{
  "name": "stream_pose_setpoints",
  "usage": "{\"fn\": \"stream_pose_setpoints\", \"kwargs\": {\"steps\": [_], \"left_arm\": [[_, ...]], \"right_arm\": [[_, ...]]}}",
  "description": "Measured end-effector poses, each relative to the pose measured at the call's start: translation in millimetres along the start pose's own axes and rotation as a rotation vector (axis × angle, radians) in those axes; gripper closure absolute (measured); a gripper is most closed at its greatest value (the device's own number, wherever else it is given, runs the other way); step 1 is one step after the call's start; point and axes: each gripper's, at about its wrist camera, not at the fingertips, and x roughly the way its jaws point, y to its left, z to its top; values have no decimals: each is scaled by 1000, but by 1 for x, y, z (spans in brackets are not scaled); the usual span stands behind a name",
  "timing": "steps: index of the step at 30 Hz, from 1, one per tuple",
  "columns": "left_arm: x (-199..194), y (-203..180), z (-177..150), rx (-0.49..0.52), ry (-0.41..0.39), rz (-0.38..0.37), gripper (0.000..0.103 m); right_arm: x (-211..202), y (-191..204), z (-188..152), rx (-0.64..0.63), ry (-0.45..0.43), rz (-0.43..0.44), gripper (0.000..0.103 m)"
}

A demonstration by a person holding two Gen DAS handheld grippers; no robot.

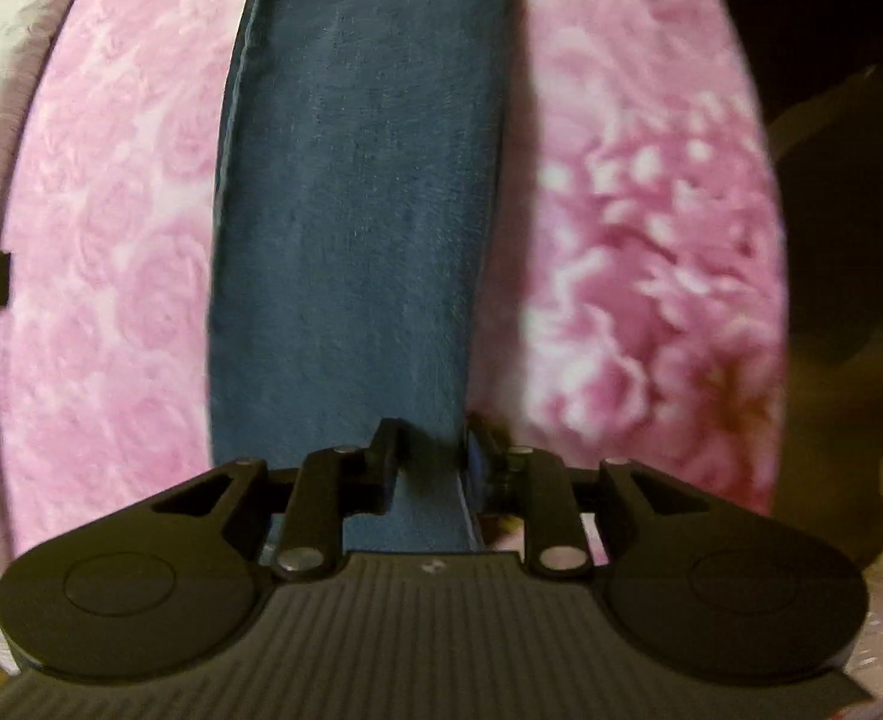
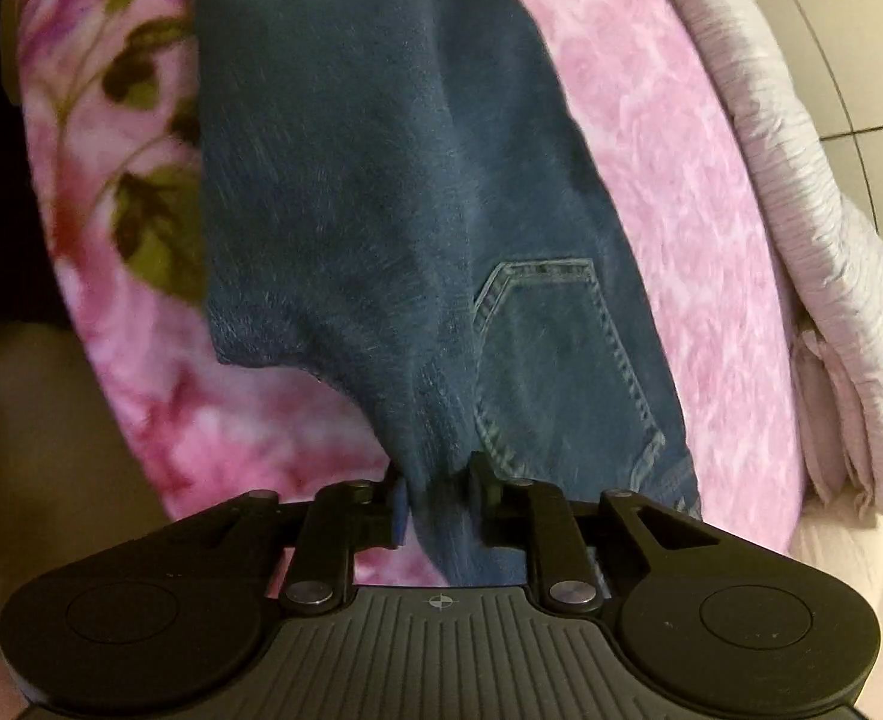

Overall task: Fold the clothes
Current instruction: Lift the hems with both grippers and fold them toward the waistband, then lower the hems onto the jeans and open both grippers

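Currently I've got the left gripper (image 1: 426,450) and right gripper (image 2: 435,483) both clamped on the jeans (image 2: 381,180) over the pink blanket (image 1: 111,240); heavy, limp denim, so I'd grip seams or the thick waistband near the back pocket (image 2: 555,360).

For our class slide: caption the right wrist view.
Right gripper clamps bunched blue denim jeans above a pink floral blanket.

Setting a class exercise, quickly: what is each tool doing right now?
Left tool: shut on the jeans, near a leg's edge.
Right tool: shut on the jeans, bunched beside the stitched pocket.
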Motion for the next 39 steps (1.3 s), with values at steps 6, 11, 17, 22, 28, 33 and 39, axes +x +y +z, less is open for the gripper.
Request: {"fn": "stream_pose_setpoints", "kwargs": {"steps": [6,11,17,22,28,33,39], "left_arm": [[-32,39,-43,-208,-80,-37,81],[-22,97,-42,-420,-148,42,78],[21,129,4,-433,-145,61,78],[66,125,25,-369,-35,18,78],[71,134,35,-407,53,16,75],[79,149,42,-499,129,-4,75],[66,153,36,-509,150,5,75]], "right_arm": [[-34,-17,27,72,65,-62,63],[-34,-61,70,174,17,-58,62],[14,-122,102,192,-39,3,63],[74,-166,92,141,-49,119,63],[137,-188,87,83,-78,261,63],[158,-208,79,191,-116,331,61],[131,-219,75,267,-110,306,56]]}}
